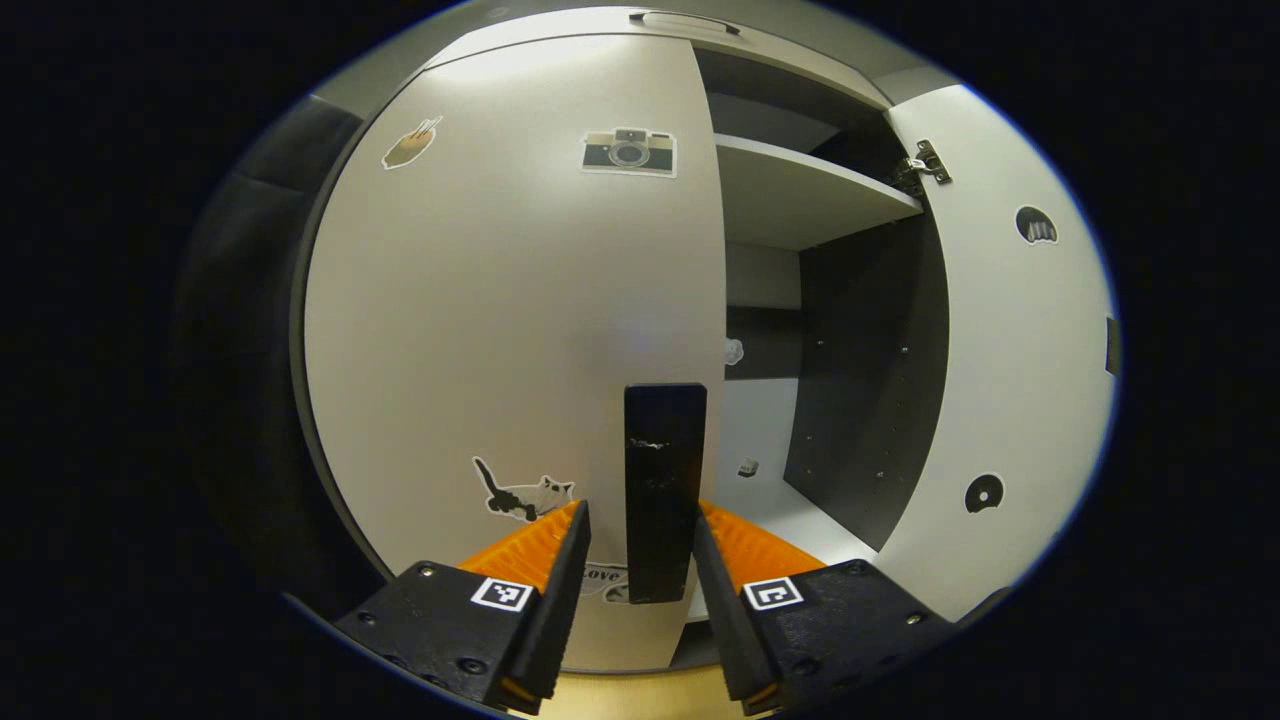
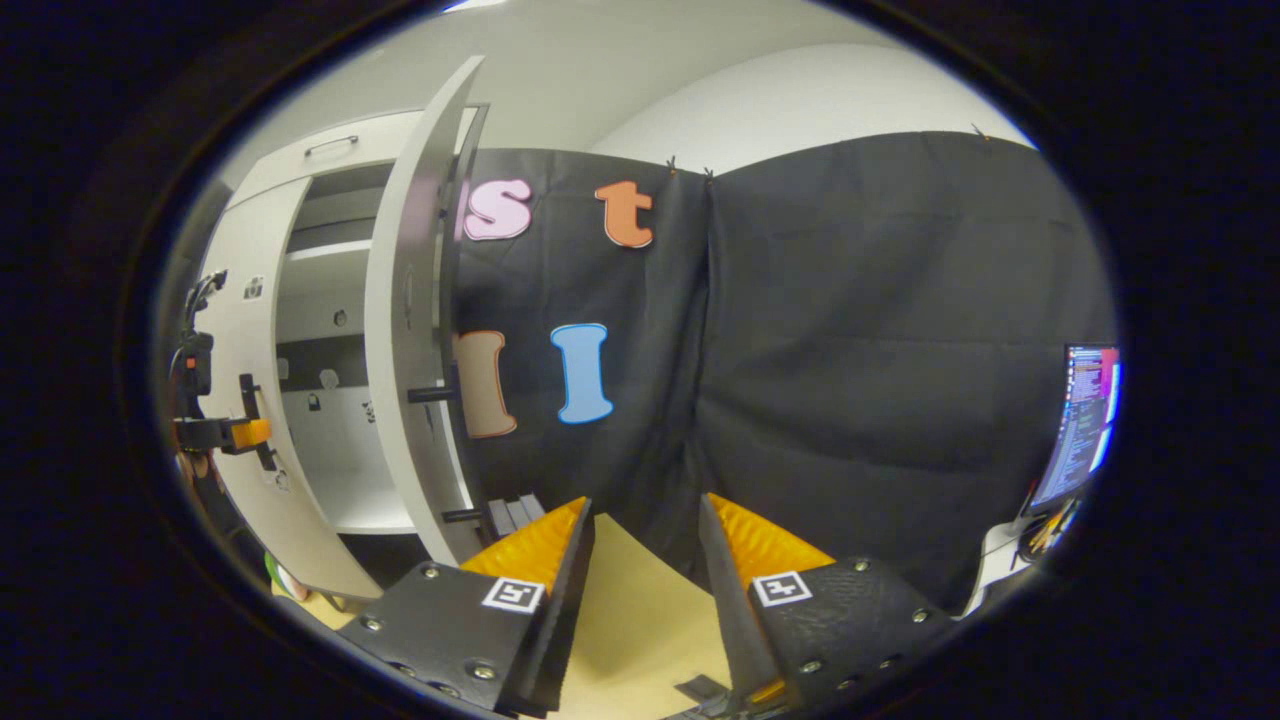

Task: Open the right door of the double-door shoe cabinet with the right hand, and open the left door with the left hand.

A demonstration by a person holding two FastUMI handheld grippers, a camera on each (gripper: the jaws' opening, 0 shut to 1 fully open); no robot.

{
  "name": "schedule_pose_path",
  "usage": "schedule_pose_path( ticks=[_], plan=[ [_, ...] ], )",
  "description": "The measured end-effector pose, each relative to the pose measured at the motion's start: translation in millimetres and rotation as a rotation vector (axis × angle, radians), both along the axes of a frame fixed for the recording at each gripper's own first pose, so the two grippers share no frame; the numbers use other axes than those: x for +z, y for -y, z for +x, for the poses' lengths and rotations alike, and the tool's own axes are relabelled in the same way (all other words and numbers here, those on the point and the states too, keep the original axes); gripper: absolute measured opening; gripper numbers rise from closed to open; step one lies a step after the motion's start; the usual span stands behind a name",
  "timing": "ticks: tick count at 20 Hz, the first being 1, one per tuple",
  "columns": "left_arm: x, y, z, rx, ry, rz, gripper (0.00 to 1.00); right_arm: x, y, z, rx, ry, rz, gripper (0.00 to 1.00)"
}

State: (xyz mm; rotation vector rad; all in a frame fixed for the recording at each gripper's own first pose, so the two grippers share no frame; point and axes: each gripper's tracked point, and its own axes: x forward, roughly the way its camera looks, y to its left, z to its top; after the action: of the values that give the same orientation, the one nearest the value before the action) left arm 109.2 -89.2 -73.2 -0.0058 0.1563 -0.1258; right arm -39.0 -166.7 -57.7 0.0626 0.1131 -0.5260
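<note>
Your left tongs [image 1: 640, 560] stand apart with the left door's upright handle [image 1: 664, 490] between the fingers, its long axis vertical, neither finger visibly pressing on it. That left door [image 1: 520, 330] is shut, so closing on the handle and pulling looks like the next move. Your right tongs [image 2: 645, 560] are apart and empty, well off from the right door [image 2: 410, 330], already swung open.

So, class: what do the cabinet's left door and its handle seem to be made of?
Left door: probably laminated board, matt pale grey, smooth and flat, with stickers on it. Handle: dark bar, hard plastic or painted metal; small scuffs show, and the look leaves it open.
</note>
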Motion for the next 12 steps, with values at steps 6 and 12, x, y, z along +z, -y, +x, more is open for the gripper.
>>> schedule_pose_path(
  ticks=[6, 12],
  plan=[
    [-2.4, 4.9, 5.0, 0.015, 0.007, 0.024, 0.41, -12.8, -2.3, -1.3, -0.004, -0.041, -0.006, 0.62],
    [-1.6, 5.0, 3.9, 0.0, 0.024, 0.019, 0.33, -19.2, -7.3, 0.2, 0.009, -0.061, 0.006, 0.62]
  ],
)
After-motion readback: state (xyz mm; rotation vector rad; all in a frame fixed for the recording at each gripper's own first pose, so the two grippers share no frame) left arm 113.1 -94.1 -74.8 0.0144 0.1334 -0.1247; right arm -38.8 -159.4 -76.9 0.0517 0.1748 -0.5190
